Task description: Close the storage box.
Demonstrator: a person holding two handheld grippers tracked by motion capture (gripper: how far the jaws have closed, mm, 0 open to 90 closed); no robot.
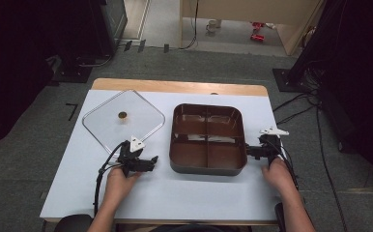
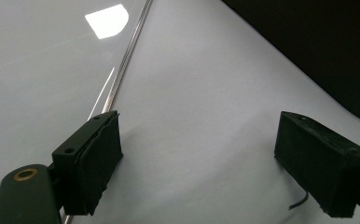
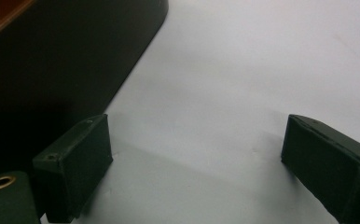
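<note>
A dark brown tray (image 1: pixel 207 166) with several compartments sits in the middle of the white table (image 1: pixel 184 193). Left of it lies a clear square lid (image 1: pixel 136 118) with a small brown knob (image 1: pixel 122 115). My left gripper (image 1: pixel 148 160) rests on the table at the lid's near corner, open and holding nothing. In the left gripper view its jaws (image 2: pixel 201 135) stand wide, with the lid's edge (image 2: pixel 122 70) beside the left pad and the tray (image 2: pixel 336 51) dark at the right. My right gripper (image 1: pixel 250 151) is open beside the tray's right wall (image 3: pixel 52 60), jaws (image 3: pixel 197 140) over bare table.
The table's wooden far edge (image 1: pixel 175 86) borders a grey floor with cables (image 1: pixel 295 104) at the right. Dark stands flank the table on both sides. Bare tabletop lies in front of the tray, between the person's two hands.
</note>
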